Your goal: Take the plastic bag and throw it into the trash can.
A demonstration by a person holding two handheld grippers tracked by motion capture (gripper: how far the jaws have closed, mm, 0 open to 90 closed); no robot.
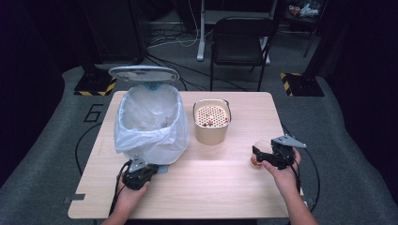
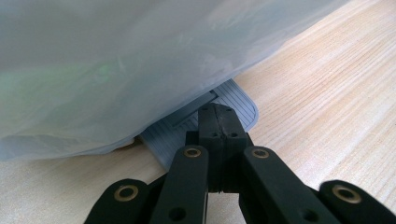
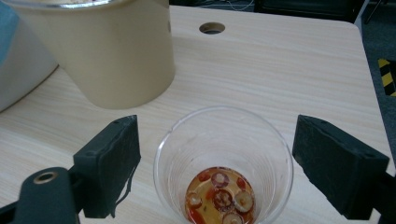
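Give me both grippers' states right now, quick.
Left gripper: shut, tips on the bin's pedal, gripping nothing.
Right gripper: open, jaws either side of the cup, not touching it.

The tabletop (image 1: 225, 178) is pale wood with fine straight grain. A clear plastic cup (image 3: 224, 158) holds reddish-orange liquid with brown-ringed slices, beside a cream container (image 1: 211, 126) whose top insert is dotted with small holes. The bin (image 1: 150, 124) wears a translucent white bag, its ribbed pedal (image 2: 236, 100) is grey-blue, and both claws are black.
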